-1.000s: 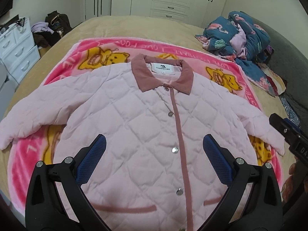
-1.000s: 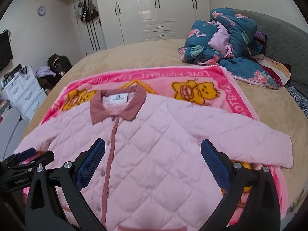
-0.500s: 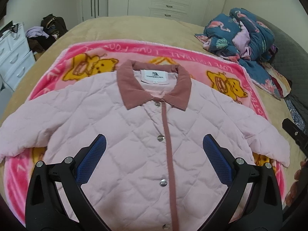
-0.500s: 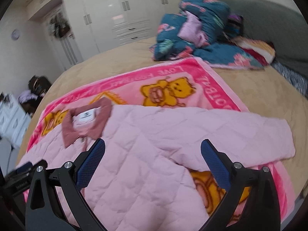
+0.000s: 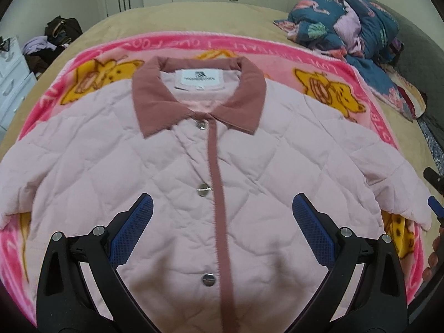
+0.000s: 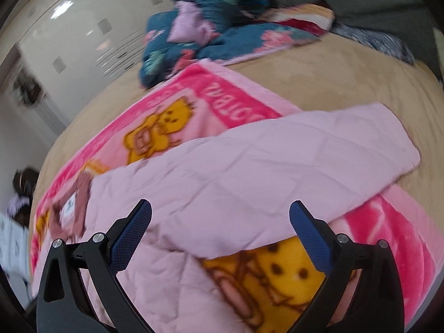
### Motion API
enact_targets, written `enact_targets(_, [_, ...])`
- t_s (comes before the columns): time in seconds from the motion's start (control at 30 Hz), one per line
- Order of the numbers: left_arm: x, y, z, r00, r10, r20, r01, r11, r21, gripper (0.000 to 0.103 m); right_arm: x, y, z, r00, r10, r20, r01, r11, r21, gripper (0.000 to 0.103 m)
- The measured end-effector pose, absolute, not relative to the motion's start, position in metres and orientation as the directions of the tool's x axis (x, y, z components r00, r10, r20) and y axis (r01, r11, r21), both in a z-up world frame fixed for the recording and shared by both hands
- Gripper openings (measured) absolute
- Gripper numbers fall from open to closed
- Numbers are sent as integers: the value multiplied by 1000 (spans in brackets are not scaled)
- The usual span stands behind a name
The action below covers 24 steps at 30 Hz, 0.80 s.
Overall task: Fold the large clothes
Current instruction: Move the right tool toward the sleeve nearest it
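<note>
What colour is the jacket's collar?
Dusty rose, darker than the pale pink quilted jacket; the collar shows best in the left wrist view.

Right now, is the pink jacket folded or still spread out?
Spread out: the quilted jacket lies flat and buttoned on the pink blanket, with its sleeve extended sideways.

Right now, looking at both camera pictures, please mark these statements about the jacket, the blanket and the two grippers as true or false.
1. The jacket lies front up, its snaps closed. True.
2. The left gripper is shut on the collar. False: it is open and holds nothing.
3. The jacket rests on a pink blanket with yellow bears. True.
4. The right gripper is shut on a sleeve. False: it is open, above the sleeve.
5. The bundle of blue bedding lies on top of the jacket. False: it lies apart, beyond the blanket.
</note>
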<state>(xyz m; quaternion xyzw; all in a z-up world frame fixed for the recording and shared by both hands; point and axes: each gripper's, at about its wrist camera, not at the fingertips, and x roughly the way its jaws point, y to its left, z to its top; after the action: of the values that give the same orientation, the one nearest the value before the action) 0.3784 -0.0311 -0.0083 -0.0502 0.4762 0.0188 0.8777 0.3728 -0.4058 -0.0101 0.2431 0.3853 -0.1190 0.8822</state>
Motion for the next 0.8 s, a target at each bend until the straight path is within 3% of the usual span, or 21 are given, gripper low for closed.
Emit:
enact_targets(0.5, [400,-76,-31,507,4,-862,-33,999,-15,94,351,-499,-58,604,-99,-791,657,624,423,99])
enact_targets(0.8, [416,-85,-39,483,12,-876,-34,999,-5,94,337,-562,-98,592,-73,-803,745,431,510,99])
